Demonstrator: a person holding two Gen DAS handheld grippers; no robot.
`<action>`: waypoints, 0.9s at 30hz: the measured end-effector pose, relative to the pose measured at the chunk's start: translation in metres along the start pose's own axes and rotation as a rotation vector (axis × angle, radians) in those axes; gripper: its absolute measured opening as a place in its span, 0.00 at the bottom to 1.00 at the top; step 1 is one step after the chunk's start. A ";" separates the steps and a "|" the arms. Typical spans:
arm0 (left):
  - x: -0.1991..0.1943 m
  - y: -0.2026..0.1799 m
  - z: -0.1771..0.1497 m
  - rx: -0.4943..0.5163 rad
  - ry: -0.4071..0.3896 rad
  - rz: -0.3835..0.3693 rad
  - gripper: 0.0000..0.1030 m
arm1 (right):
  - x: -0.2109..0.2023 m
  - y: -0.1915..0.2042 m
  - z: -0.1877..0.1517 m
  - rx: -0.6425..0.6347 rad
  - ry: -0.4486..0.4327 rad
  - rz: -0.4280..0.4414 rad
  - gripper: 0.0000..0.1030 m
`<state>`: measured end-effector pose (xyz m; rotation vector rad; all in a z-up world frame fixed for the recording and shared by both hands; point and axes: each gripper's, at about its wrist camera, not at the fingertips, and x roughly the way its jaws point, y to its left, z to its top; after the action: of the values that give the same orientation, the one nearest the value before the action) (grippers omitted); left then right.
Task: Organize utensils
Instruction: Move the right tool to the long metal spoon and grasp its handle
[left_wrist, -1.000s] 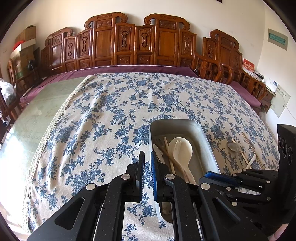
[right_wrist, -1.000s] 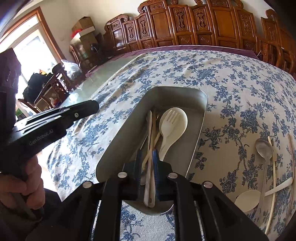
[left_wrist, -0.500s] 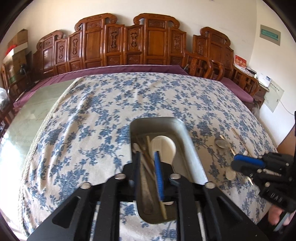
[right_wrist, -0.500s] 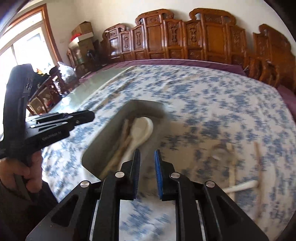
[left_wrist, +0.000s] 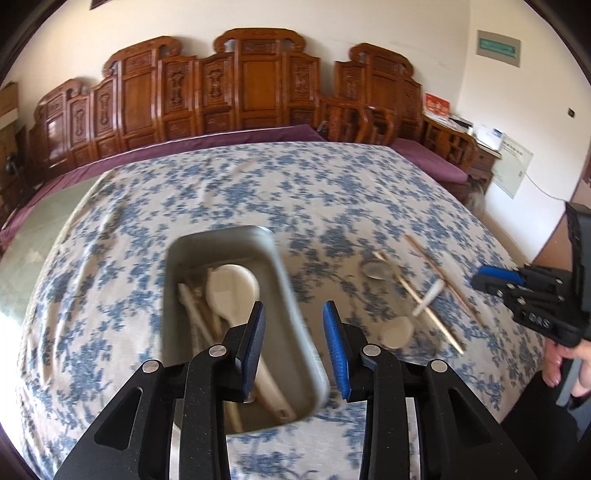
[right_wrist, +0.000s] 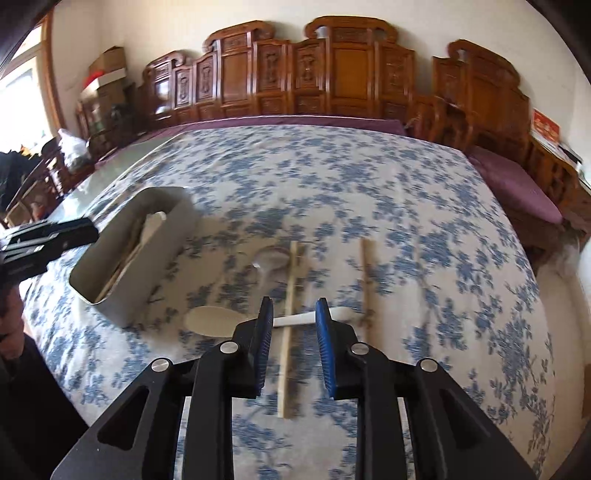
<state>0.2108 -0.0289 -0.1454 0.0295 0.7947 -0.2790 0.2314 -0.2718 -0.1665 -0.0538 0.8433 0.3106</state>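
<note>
Left tool (left_wrist: 294, 349) and right tool (right_wrist: 294, 345) both angled downward, jaws opening, nothing between the pads.

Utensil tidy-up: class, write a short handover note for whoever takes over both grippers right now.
Left gripper: jaws opening, nothing between them, over the grey bin's right rim.
Right gripper: jaws opening, empty, above the loose utensils.
Done: a white spork and some sticks lie in the bin.
Left on the floral cloth: a white spoon, a metal spoon and chopsticks. Move these into the bin.
</note>
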 end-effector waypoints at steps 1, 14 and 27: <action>0.001 -0.006 -0.001 0.011 0.004 -0.004 0.30 | 0.001 -0.003 -0.002 0.009 -0.001 0.001 0.25; 0.022 -0.036 -0.013 0.056 0.046 0.013 0.31 | 0.047 0.021 0.009 0.002 0.049 0.098 0.25; 0.017 -0.034 -0.015 0.046 0.041 -0.004 0.31 | 0.112 0.045 0.022 -0.018 0.185 0.008 0.15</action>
<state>0.2032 -0.0638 -0.1655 0.0770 0.8289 -0.3008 0.3039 -0.1976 -0.2313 -0.0971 1.0242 0.3243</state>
